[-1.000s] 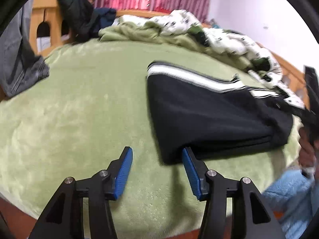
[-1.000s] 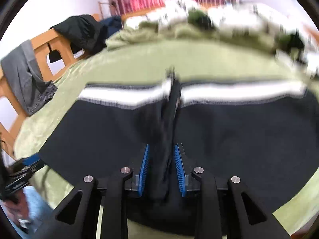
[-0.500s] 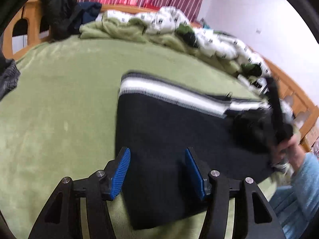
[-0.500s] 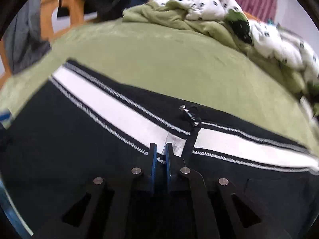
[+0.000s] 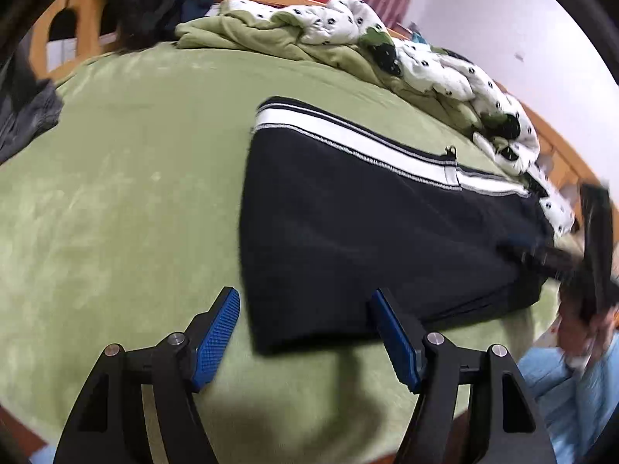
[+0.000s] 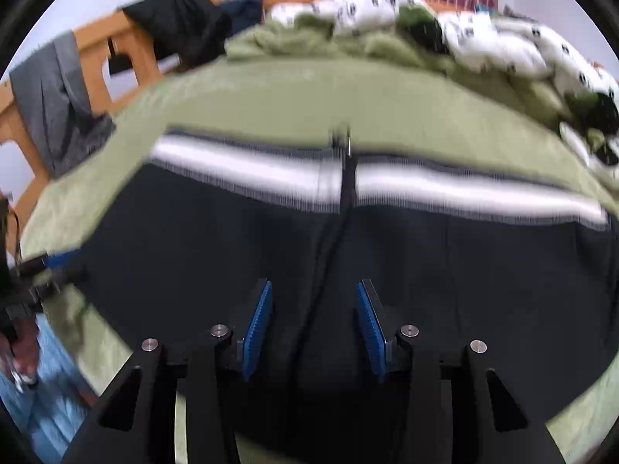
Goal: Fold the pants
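- One pair of black pants [image 5: 348,239] is seen lying folded flat on a plush green blanket [image 5: 116,193]; the knit cloth looks soft and matte, with a broad white waistband stripe [image 5: 348,135] edged in fine stitching along its far side.
- One small metal clasp [image 5: 450,150] is seen at the waistband's middle.
- The left gripper [image 5: 305,332] is held spread wide above the near corner of the pants, its jaws having just been opening; nothing is pinched between its two ribbed blue pads [image 5: 216,336].
- The right gripper [image 6: 313,324] is held parted over the dark cloth, its jaws having just been opening; the two blue pads [image 6: 255,328] are not pressed on the fabric.
- One rumpled white quilt [image 5: 445,69] with dark spots is heaped at the far edge, beside a wooden bed frame [image 6: 127,50].
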Demonstrator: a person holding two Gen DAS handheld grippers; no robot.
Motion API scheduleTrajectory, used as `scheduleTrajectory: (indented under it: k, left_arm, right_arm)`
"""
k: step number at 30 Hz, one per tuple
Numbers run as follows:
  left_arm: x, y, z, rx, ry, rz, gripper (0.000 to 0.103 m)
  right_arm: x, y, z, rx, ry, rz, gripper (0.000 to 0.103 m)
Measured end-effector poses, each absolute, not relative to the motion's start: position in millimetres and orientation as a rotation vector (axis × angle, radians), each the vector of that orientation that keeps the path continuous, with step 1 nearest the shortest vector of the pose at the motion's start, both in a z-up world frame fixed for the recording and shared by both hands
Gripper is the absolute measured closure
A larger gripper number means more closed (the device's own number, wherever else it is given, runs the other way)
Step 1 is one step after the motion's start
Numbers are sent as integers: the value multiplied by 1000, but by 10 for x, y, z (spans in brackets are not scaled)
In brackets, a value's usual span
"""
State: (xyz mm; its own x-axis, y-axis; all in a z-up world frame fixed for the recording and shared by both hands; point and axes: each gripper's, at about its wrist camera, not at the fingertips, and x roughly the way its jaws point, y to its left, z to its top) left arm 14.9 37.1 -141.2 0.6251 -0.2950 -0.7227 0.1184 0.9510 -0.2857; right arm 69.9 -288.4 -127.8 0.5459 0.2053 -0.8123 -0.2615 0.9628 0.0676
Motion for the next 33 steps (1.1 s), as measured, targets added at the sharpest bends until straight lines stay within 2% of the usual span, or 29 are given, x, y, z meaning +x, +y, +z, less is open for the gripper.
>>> scheduleTrajectory:
  k: [4, 8, 10, 17, 22, 26, 33]
  left_arm:
    - [-27, 437, -1091, -165, 840, -195, 34]
    - [-92, 565, -660, -162, 805, -167, 34]
    - [-134, 657, -404, -183, 783, -163, 34]
    - [-298, 817, 181, -220, 692, -142, 34]
    - [-169, 817, 107, -213, 703, -119, 34]
    - [36, 781, -122, -270, 727, -144, 34]
    - [522, 640, -837, -333, 827, -186, 34]
  right_arm:
    - [263, -3108, -987, 57, 889, 200, 59]
    - [-133, -3310, -590, 43, 774, 95, 45]
    - [-278, -3413, -358, 24, 727, 45, 42]
    - [-514, -3780, 96, 51, 708, -1, 42]
    - [-629, -4139, 42, 114, 696, -49, 42]
    - [-550, -4438, -123, 178, 734, -73, 34]
    - [-84, -4837, -792, 269, 813, -135, 33]
